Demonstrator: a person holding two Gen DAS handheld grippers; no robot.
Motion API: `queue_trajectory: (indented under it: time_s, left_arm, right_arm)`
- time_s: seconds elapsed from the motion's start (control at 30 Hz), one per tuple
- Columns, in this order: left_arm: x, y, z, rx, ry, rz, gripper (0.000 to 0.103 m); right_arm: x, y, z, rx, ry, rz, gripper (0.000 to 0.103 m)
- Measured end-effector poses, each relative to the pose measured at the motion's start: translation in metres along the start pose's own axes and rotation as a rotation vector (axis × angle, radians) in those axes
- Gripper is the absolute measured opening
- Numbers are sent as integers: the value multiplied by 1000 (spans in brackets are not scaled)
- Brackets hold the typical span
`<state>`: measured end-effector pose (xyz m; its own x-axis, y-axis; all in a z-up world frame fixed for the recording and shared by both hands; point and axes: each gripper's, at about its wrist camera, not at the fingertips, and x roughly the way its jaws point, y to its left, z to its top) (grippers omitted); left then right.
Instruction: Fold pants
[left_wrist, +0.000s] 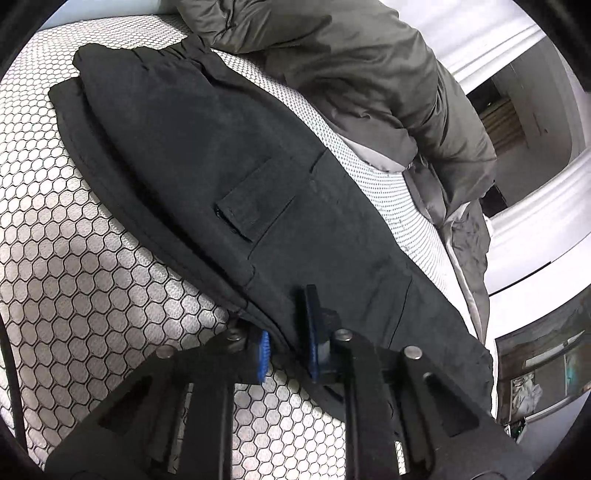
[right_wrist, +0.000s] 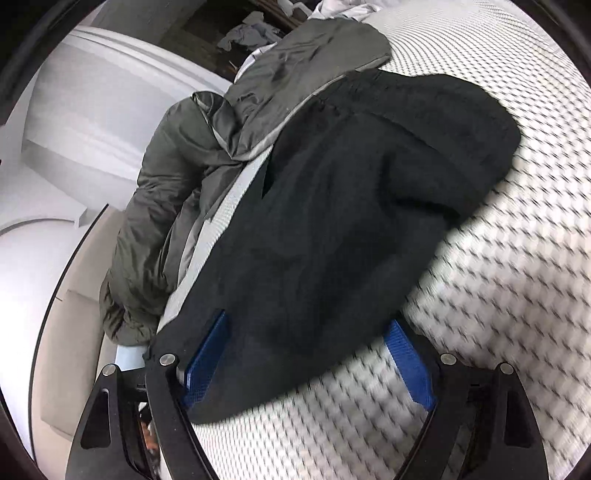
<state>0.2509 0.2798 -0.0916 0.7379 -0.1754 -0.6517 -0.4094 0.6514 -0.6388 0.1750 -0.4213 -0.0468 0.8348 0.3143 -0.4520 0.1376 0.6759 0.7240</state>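
Black pants (left_wrist: 229, 155) lie lengthwise on a mattress with a hexagon pattern (left_wrist: 74, 258), a flap pocket (left_wrist: 255, 203) facing up. My left gripper (left_wrist: 288, 343) has its blue pads narrowed around the pants' near edge, gripping the cloth. In the right wrist view the pants (right_wrist: 351, 206) spread from the far side toward me. My right gripper (right_wrist: 310, 358) is wide open, its blue fingers (right_wrist: 207, 354) either side of the pants' near end, which lies between the jaws.
A grey-green duvet (left_wrist: 369, 74) is bunched along the mattress's far side, also in the right wrist view (right_wrist: 184, 166). White wall and furniture (right_wrist: 74, 129) stand beyond the bed edge.
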Motion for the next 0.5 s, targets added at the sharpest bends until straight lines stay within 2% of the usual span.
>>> queue_trajectory:
  time_s: [0.03,0.07,0.13,0.17,0.23,0.33,0.5]
  left_arm:
    - [0,0,0,-3,-8,0,10]
    - [-1,-2,-1,-3,-19,2,8]
    - [-7,-5,-6,6,-42,7,6]
    - [-12,-8,-8,18,-58,7,5]
    - [-23,-12,-11,38,-83,1,4]
    - [-44,-14,-21,72,-92,-8,3]
    - [-84,-10,-50,130,-96,10,3]
  right_arm:
    - [6,0,3,-2,-6,-19,66]
    - [13,0,6,-5,-6,-38,32]
    - [25,-5,6,28,1,-21,12]
    - [25,-5,6,29,-11,-15,8]
    - [17,-2,4,8,-36,-20,5]
    - [-3,3,-2,-42,-73,-30,3]
    - [-38,-5,-28,-42,-61,-9,3]
